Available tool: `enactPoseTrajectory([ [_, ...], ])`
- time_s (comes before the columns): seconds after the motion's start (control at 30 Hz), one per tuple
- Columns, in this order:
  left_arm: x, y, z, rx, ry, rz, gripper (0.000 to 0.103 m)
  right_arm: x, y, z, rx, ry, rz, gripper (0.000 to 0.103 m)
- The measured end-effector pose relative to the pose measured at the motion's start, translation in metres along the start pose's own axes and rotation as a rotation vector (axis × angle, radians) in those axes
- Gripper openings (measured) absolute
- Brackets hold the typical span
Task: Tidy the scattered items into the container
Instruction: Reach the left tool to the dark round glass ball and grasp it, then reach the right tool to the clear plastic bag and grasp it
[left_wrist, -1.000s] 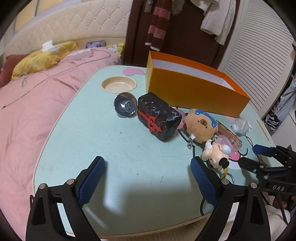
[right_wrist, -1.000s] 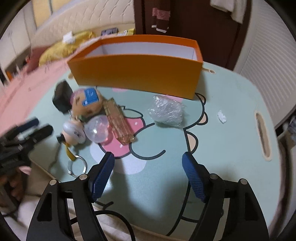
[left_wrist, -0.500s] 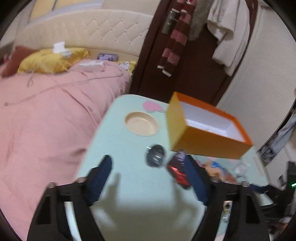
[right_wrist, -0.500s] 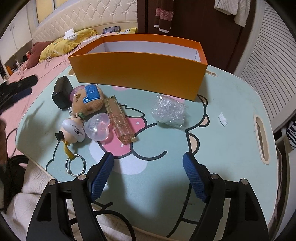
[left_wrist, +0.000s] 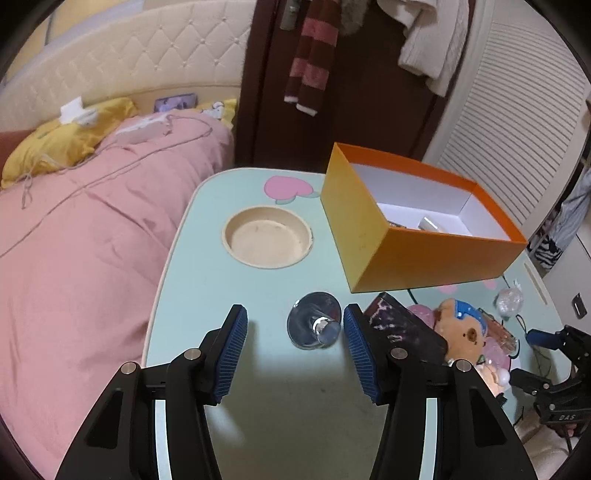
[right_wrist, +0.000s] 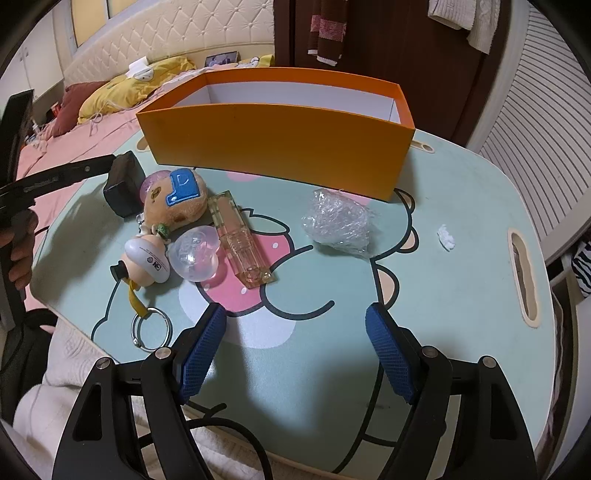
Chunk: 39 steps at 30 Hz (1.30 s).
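An orange box (left_wrist: 436, 254) (right_wrist: 280, 144) stands on the green table, with a few small items inside. My left gripper (left_wrist: 293, 343) is open above a shiny metal lid (left_wrist: 314, 325), which lies between its fingers. To the right lie a dark pouch (left_wrist: 402, 332) (right_wrist: 123, 181) and a bear plush (left_wrist: 461, 328) (right_wrist: 177, 199). My right gripper (right_wrist: 295, 343) is open and empty over the table's front. Ahead of it lie a doll keychain (right_wrist: 146, 262), a clear heart case (right_wrist: 195, 253), a clear amber tube (right_wrist: 242, 240) and crumpled plastic wrap (right_wrist: 338, 225).
A round recessed cup holder (left_wrist: 267, 236) sits in the table (left_wrist: 192, 280) beside the box. A bed with a pink blanket (left_wrist: 81, 221) runs along the table's left. A handle slot (right_wrist: 522, 273) and a white scrap (right_wrist: 447, 236) are at the right edge.
My left gripper swung up and toward the table's left side, then came down over the metal lid. My right gripper stayed almost still.
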<state>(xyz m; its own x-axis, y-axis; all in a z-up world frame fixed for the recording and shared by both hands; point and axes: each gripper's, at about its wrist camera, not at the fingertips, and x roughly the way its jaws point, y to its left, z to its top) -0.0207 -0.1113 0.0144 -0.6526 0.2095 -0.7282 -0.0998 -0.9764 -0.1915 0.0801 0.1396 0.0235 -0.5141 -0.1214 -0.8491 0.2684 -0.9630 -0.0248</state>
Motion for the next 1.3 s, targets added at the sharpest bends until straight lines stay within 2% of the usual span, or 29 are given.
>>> enactPoseTrajectory([
  [0.27,0.014,-0.008,0.008,0.047,0.031,-0.007,0.053,0.0,0.002,0.0,0.0,0.001,-0.002,0.078],
  [0.33,0.018,-0.01,0.007,0.054,0.044,-0.008,0.05,0.0,0.003,0.0,-0.001,0.001,-0.003,0.078],
  [0.37,0.018,-0.012,0.007,0.06,0.043,-0.01,0.043,0.0,0.003,0.0,-0.001,0.001,-0.003,0.078],
  [0.4,0.017,-0.013,0.006,0.068,0.041,-0.012,0.03,0.0,0.003,0.001,0.0,0.001,-0.003,0.078],
  [0.6,0.01,-0.015,-0.002,0.048,0.016,-0.009,0.029,-0.002,0.0,0.0,0.008,-0.004,0.006,0.078],
  [0.9,-0.016,-0.006,-0.018,-0.059,-0.042,-0.016,0.029,-0.019,-0.022,0.002,0.111,-0.109,0.094,0.078],
  [1.07,-0.022,-0.016,-0.024,-0.031,-0.062,-0.018,0.029,-0.017,-0.029,0.013,0.103,-0.139,0.024,0.078],
  [1.3,-0.022,-0.018,-0.027,-0.036,-0.062,-0.025,0.029,-0.003,-0.04,0.036,0.143,-0.14,0.03,0.078],
])
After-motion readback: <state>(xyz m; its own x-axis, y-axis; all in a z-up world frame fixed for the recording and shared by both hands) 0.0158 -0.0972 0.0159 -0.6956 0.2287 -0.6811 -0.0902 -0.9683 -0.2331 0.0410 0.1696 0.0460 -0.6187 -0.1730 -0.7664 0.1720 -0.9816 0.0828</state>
